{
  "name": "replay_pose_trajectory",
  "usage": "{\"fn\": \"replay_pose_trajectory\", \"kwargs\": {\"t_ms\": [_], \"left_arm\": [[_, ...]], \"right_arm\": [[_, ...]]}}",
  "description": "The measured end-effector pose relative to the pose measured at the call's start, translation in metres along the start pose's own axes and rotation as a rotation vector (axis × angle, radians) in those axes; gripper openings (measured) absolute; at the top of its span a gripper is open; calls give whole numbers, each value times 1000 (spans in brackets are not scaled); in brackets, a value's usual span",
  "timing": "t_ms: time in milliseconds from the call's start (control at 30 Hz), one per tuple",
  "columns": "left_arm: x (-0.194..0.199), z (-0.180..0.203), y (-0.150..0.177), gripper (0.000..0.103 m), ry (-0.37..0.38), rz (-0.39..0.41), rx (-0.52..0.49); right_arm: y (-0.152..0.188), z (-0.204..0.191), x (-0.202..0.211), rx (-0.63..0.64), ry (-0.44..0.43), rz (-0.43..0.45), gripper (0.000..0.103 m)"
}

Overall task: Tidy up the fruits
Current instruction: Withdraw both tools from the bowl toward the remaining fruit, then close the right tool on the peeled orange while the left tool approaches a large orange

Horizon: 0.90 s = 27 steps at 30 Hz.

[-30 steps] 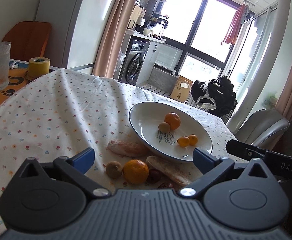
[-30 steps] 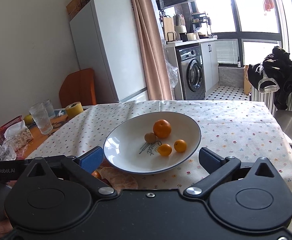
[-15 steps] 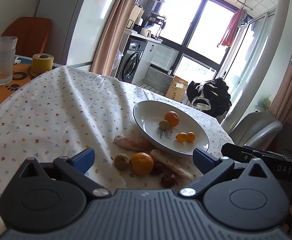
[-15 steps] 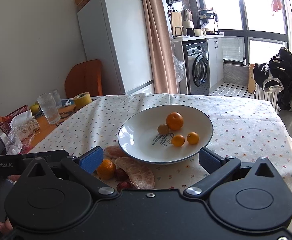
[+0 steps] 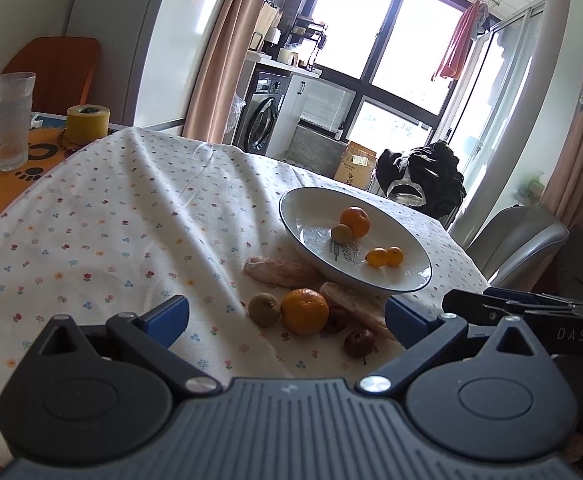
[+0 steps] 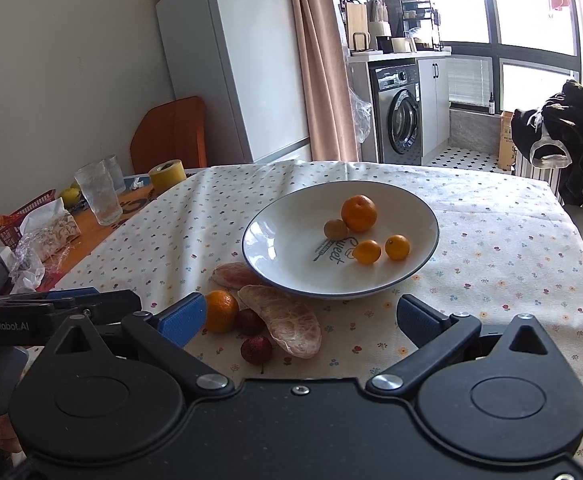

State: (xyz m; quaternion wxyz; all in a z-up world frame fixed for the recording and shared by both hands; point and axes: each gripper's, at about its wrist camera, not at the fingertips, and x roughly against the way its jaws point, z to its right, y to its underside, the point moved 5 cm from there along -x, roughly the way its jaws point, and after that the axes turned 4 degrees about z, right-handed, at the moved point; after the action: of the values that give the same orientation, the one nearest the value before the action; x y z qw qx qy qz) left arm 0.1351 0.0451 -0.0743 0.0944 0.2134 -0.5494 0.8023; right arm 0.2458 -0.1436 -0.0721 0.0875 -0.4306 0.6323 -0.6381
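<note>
As I draw both tongs back from the plate (image 6: 419,280), the loose fruit comes into view: an orange (image 5: 304,311), a kiwi (image 5: 264,309), two pomelo segments, perhaps two dates. Left gripper (image 5: 287,314) and right gripper (image 6: 299,316) gape empty; gathering remains.

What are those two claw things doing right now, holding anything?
Left gripper: open, holding nothing.
Right gripper: open, holding nothing.

Sun came through big windows (image 5: 375,44). A white fridge (image 6: 231,64), pink curtain (image 6: 323,80) and washing machine (image 6: 399,116) stood behind.
</note>
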Motion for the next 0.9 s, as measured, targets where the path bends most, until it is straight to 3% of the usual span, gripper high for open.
{"fn": "replay_pose_trajectory", "kwargs": {"t_ms": [200, 500, 700, 900], "left_arm": [[-5, 1, 5, 103, -21, -11, -17], [-22, -1, 14, 102, -43, -41, -5], [-28, 3, 18, 100, -16, -47, -21], [-35, 7, 20, 87, -6, -42, -28]], "right_arm": [[5, 3, -7, -19, 4, -6, 101], [17, 8, -24, -28, -25, -40, 84], [22, 8, -34, -25, -33, -58, 76], [20, 5, -49, -11, -50, -72, 72]]}}
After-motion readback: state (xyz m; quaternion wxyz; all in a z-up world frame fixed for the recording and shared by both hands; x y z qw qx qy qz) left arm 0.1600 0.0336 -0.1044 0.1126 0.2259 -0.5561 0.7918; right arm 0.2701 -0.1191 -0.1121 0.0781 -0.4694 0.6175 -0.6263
